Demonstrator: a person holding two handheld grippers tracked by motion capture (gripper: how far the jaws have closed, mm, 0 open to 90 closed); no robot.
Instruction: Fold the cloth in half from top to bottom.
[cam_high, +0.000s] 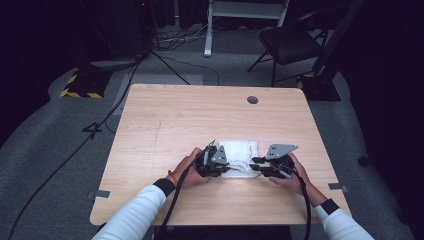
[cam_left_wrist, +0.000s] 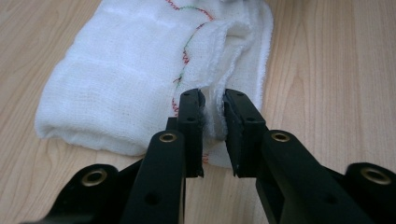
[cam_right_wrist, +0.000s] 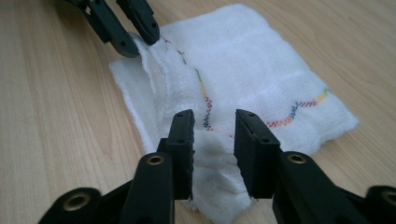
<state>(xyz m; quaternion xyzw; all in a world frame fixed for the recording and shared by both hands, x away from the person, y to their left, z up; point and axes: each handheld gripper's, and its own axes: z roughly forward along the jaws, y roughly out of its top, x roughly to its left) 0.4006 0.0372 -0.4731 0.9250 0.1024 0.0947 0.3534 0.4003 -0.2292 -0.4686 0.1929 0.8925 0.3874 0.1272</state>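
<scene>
Folded white cloth (cam_high: 240, 156), multicoloured stitching

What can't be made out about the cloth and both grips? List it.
- Cloth, high view: both grippers cover its near edge; the stitching is too small to read.
- Left gripper, left gripper view: jaws pinch a raised fold; the layers between them are hidden.
- Right gripper, right gripper view: jaws straddle the cloth edge with a gap; contact cannot be told.
- Cloth's underside: hidden against the table.
</scene>
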